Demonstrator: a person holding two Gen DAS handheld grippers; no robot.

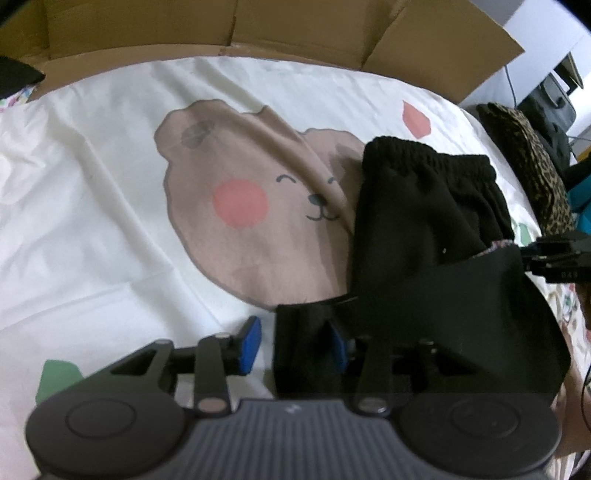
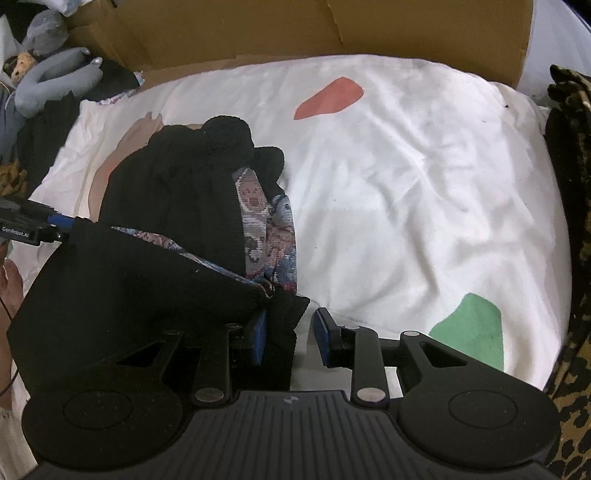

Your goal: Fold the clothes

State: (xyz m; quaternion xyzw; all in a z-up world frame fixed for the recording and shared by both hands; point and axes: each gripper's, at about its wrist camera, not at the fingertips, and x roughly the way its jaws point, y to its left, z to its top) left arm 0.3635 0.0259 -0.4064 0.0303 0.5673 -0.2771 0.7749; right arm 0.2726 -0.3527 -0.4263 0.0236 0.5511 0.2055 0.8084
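Observation:
A black garment (image 1: 424,206) with an elastic cuff and a patterned lining (image 2: 258,206) lies part-folded on the bear-print sheet (image 1: 110,184). Its near flap is raised between both grippers. My left gripper (image 1: 294,345) is open. A corner of the flap hangs between its blue pads (image 1: 251,343) and rests against the right one, with a gap on the left. My right gripper (image 2: 291,339) is open too. The flap's other corner drapes against its left pad (image 2: 260,339), clear of the right pad. Each gripper also shows at the edge of the other's view.
A brown cardboard wall (image 1: 295,26) runs along the far side of the sheet (image 2: 406,166). A leopard-print cloth (image 2: 572,184) lies to the right. A grey plush toy (image 2: 55,77) and dark clothes sit at the far left.

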